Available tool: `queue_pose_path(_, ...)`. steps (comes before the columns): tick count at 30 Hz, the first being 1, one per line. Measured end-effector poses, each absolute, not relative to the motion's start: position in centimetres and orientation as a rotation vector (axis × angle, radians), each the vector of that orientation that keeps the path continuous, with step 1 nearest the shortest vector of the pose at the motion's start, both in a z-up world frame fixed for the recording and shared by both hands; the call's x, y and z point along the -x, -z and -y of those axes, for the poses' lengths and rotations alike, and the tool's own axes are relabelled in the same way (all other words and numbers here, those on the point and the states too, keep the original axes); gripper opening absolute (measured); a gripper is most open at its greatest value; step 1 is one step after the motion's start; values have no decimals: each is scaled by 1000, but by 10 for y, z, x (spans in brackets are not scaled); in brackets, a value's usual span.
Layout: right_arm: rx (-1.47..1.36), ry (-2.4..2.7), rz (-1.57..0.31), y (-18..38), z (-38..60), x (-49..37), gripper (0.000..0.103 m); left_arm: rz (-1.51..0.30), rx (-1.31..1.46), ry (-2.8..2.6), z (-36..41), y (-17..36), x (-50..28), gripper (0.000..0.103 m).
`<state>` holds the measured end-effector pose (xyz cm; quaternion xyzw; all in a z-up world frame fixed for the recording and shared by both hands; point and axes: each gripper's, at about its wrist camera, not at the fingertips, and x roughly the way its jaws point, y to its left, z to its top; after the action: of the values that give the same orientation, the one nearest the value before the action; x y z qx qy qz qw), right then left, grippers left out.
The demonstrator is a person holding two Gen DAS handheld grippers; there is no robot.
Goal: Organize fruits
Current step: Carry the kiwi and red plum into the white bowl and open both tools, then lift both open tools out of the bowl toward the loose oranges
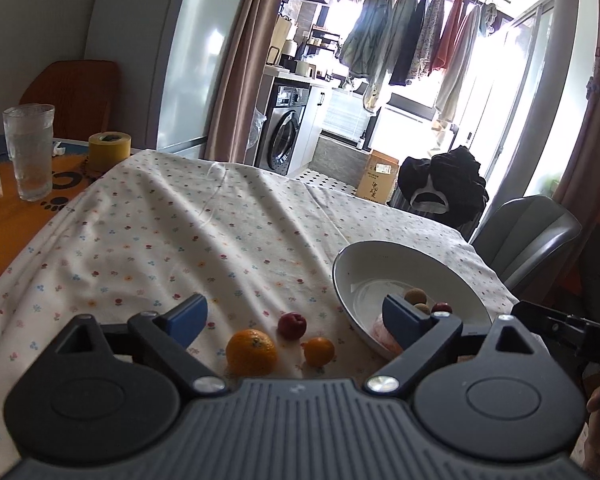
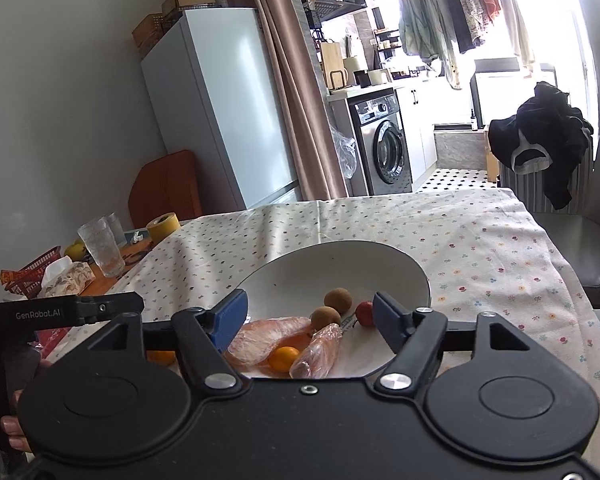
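Note:
In the left wrist view, a large orange, a small orange and a dark red fruit lie on the floral tablecloth, left of the white bowl. My left gripper is open and empty just above them. In the right wrist view, the bowl holds two brown round fruits, a small red fruit, a small orange and two plastic-wrapped pieces. My right gripper is open and empty over the bowl's near side.
A drinking glass and a yellow tape roll stand on the orange mat at the far left. A grey chair stands beyond the table's right edge. A tissue pack and a red basket lie at the left.

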<state>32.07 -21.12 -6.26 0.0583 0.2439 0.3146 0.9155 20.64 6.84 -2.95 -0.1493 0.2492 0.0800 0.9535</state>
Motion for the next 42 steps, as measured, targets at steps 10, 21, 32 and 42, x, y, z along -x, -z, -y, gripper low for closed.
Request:
queue_pose_path(10, -94, -682, -506, 61, 198, -299, 88, -512, 332, -186, -80, 33, -185, 94)
queue_pose_path(21, -53, -654, -532, 68, 182, -282, 103, -520, 344, -183, -85, 36, -169, 94)
queue_pose_path(32, -27, -641, -575, 76, 168, -271, 103, -554, 352, -184, -91, 45, -162, 94)
queue_pose_path(42, -23, -656, -624, 86, 154, -265, 103, -578, 360, -170, -94, 57, -159, 94)
